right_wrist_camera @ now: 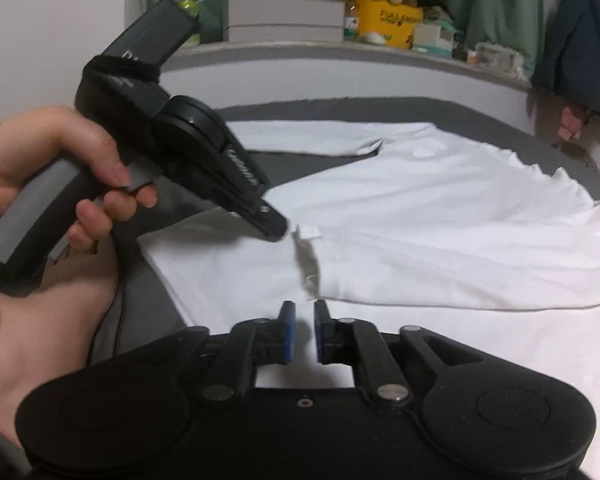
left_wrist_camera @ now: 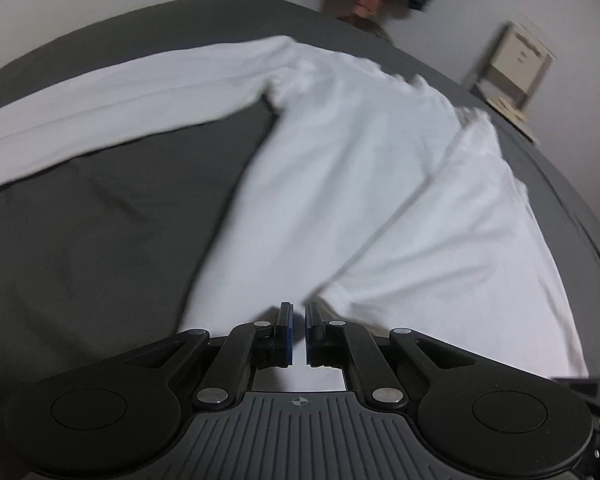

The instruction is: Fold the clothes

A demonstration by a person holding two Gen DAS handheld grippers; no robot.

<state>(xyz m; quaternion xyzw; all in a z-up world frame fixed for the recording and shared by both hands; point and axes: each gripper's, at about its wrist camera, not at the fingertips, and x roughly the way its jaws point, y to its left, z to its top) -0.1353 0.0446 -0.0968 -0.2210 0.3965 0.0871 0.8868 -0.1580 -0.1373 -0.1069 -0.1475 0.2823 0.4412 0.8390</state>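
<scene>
1. Left gripper (right_wrist_camera: pixel 278 232) — gripped by a bare hand (right_wrist_camera: pixel 72 176), angled down, tip at the folded sleeve cuff (right_wrist_camera: pixel 308 236); fingers (left_wrist_camera: pixel 286 320) slightly apart, clamping nothing.
2. Right gripper (right_wrist_camera: pixel 305 330) — low over the hem, fingers narrowly apart, empty.
3. White long-sleeved shirt (left_wrist_camera: pixel 340 184) — spread flat on the grey bed (left_wrist_camera: pixel 100 240), one sleeve folded across.
4. Cluttered shelf (right_wrist_camera: pixel 340 46) behind; nothing obstructs.

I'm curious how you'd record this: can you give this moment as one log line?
task: fold clothes | white shirt flat on grey bed | left gripper empty | right gripper empty
</scene>
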